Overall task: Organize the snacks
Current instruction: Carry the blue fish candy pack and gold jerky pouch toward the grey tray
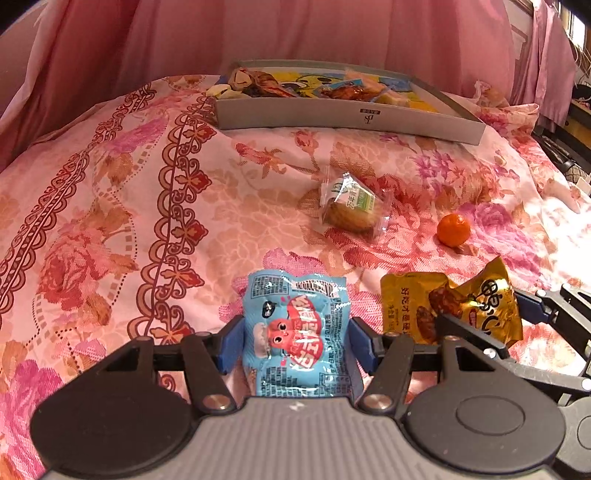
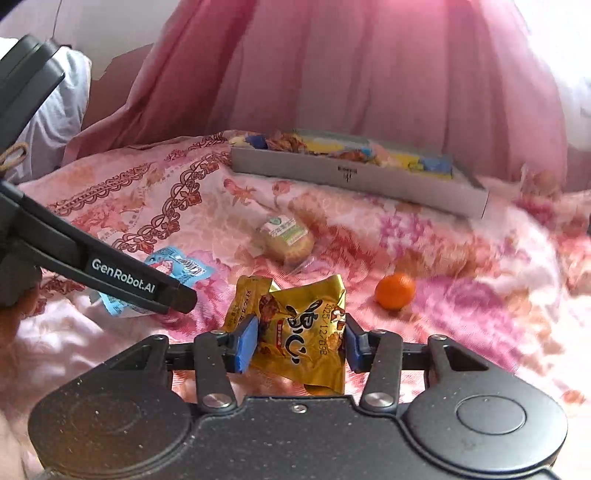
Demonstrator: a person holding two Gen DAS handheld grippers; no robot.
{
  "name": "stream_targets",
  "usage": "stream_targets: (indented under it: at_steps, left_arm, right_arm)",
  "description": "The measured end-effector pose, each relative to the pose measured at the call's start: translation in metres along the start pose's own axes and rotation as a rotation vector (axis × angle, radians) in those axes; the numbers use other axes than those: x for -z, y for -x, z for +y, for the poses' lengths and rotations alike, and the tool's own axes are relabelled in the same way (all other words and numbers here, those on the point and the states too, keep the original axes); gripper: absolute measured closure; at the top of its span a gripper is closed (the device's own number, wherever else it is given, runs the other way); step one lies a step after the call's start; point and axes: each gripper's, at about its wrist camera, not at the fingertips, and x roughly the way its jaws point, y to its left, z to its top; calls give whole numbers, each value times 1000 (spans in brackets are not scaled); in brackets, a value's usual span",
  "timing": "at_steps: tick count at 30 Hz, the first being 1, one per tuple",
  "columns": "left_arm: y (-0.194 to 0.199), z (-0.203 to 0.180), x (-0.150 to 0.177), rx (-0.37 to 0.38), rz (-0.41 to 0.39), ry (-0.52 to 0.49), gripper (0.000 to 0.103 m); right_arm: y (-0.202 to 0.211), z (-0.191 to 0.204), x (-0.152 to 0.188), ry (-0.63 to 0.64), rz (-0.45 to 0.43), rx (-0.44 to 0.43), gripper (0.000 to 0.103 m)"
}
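While both grippers work low over the floral bedspread (image 1: 155, 206), each one has a snack packet between its blue pads. The left gripper (image 1: 297, 341) is closed part way on a light blue snack packet (image 1: 299, 332) with a red cartoon figure; the pads press the two sides of the packet. The right gripper (image 2: 299, 341) is also closed part way, on a golden snack packet (image 2: 306, 332) (it has dark characters printed on it), and the packet looks crumpled between the pads.

The grey cardboard box (image 1: 347, 118) is the landmark. It lies at the far side of the bedspread and already contains several snacks. In front of the box, well apart from it, lies a round cake in clear wrapper (image 1: 352, 206). A small orange mandarin (image 1: 453, 230) lies in front of the box too, nearer to its right end. Both held packets are further from the box than the cake and the mandarin. Behind the box hangs a pink curtain (image 1: 295, 33).
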Motion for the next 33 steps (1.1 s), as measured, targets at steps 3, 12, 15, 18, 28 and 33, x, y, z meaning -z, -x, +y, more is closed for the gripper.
stream_targets:
  at_steps: [3, 12, 15, 18, 28, 33]
  left_arm:
    - [1, 0, -1, 1, -5, 8, 38]
    - [3, -4, -18, 8, -55, 32, 38]
    - [1, -5, -24, 19, -70, 44, 38]
    - [2, -4, -31, 28, -91, 65, 38]
    - [7, -5, -92, 29, -203, 85, 38]
    - [-3, -12, -141, 31, -275, 80, 38]
  right_arm:
    - [1, -5, 0, -20, -5, 10, 54]
    - [2, -16, -9, -28, -55, 30, 74]
    - [0, -18, -9, -41, -50, 18, 76]
    - [6, -18, -16, -19, -92, 29, 83]
    - [0, -42, -60, 32, -223, 76, 86]
    - [-20, -72, -105, 43, -323, 106, 86]
